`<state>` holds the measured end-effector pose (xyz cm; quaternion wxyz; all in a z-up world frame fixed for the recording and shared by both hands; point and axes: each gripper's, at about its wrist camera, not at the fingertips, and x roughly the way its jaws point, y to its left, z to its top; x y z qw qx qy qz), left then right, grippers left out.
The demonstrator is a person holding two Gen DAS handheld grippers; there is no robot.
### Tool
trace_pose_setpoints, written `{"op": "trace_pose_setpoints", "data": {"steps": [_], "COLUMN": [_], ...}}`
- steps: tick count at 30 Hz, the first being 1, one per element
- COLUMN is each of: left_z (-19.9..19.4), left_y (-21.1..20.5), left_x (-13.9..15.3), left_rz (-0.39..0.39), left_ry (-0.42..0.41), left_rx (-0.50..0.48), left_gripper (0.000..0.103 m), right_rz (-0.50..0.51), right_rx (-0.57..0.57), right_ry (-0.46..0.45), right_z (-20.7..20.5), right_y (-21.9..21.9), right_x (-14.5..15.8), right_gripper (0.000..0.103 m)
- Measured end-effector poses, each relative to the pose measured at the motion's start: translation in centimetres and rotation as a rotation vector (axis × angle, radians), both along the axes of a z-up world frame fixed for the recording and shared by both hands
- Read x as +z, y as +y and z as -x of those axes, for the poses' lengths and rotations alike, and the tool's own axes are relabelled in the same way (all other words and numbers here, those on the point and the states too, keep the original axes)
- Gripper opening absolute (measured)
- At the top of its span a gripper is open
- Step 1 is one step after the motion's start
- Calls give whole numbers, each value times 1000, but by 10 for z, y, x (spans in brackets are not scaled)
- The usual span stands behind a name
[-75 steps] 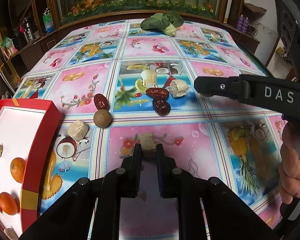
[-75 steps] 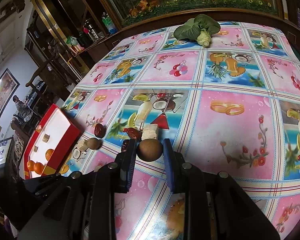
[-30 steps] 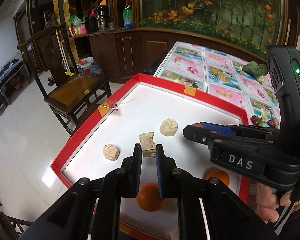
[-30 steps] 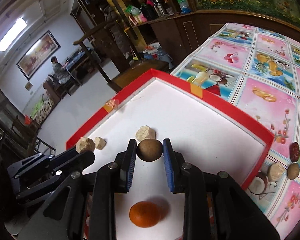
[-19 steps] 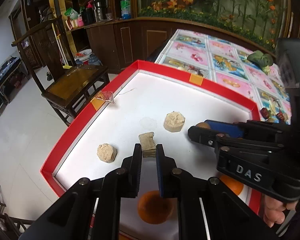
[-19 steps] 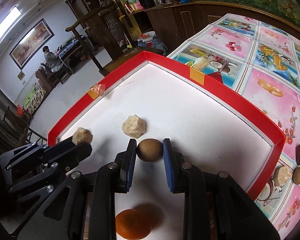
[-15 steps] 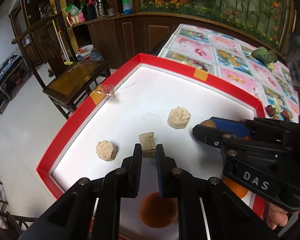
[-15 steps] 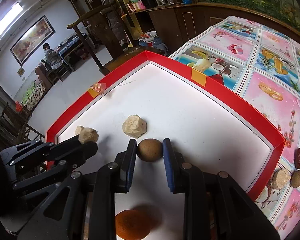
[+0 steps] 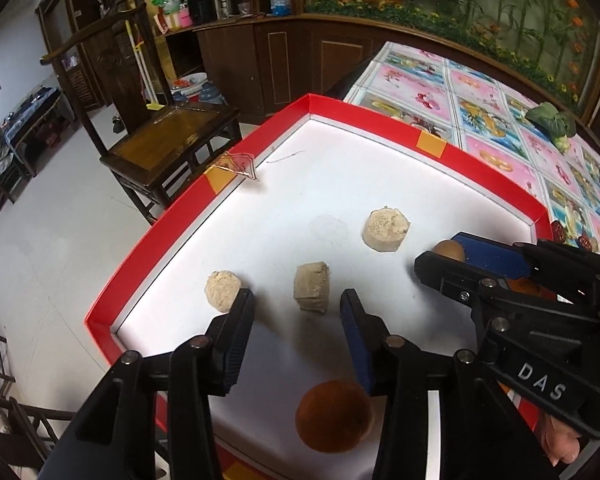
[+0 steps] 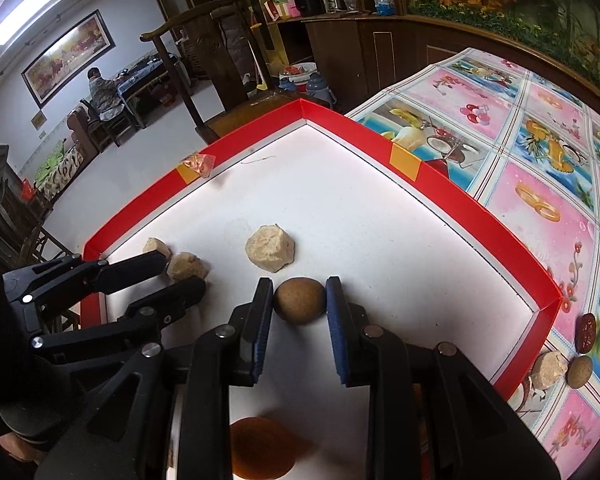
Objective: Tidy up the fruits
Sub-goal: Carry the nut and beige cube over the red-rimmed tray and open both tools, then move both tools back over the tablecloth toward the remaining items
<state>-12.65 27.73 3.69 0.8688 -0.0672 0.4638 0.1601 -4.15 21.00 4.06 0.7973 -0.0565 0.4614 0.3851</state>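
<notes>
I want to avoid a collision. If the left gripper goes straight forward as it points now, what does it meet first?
Most likely the tan cube, lying between and just ahead of the open left gripper fingertips on the red tray; depth is uncertain.

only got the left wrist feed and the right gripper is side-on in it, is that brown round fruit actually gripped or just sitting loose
Observer: Gripped. In the right wrist view the right gripper has both pads against the brown round fruit, low over the white floor of the red tray.
Operator: ok, anything left on the table to fetch, the tray wall hides it for me
Observer: Yes. Just past the tray's near right corner, a tan chunk and a second brown round fruit lie side by side on the tablecloth, with a red date just beyond them.
</notes>
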Motion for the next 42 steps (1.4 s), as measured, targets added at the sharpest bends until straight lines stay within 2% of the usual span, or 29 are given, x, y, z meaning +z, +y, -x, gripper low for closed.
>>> {"op": "trace_pose_setpoints", "data": {"steps": [4,7,12,17,22,25,29,34,37,42], "left_z": [10,17,20,13,-2,-9,-18,-28,-34,-41], "left_y": [-9,-22,-59,-99,-139,-162,-194,-215,-219,-218], "left_x": [17,33,50,54,46,39,28,11,1,-7], "left_rz": [-30,-44,-78,-73,-72,-63,-59,-49,-28,-4], "left_ry": [-61,-111,-150,-154,-131,-110,-80,-36,-16,1], "left_rx": [29,35,-40,-144,-216,-265,-333,-385,-395,-401], "left_gripper": [52,61,66,68,68,68,68,70,70,70], "right_rz": [-41,-101,-176,-186,-195,-192,-185,-136,-115,-22], "right_rx": [-5,-2,-45,-118,-241,-320,-385,-366,-313,-262], "right_ry": [23,37,39,6,-1,-1,20,31,56,61], "right_z": [-3,-5,-13,-25,-46,-56,-64,-59,-55,-48], "right_y": [-10,-24,-55,-112,-195,-245,-288,-305,-298,-278], "right_x": [4,14,32,40,43,40,31,23,18,3], "right_gripper": [38,39,42,42,42,42,42,42,42,42]}}
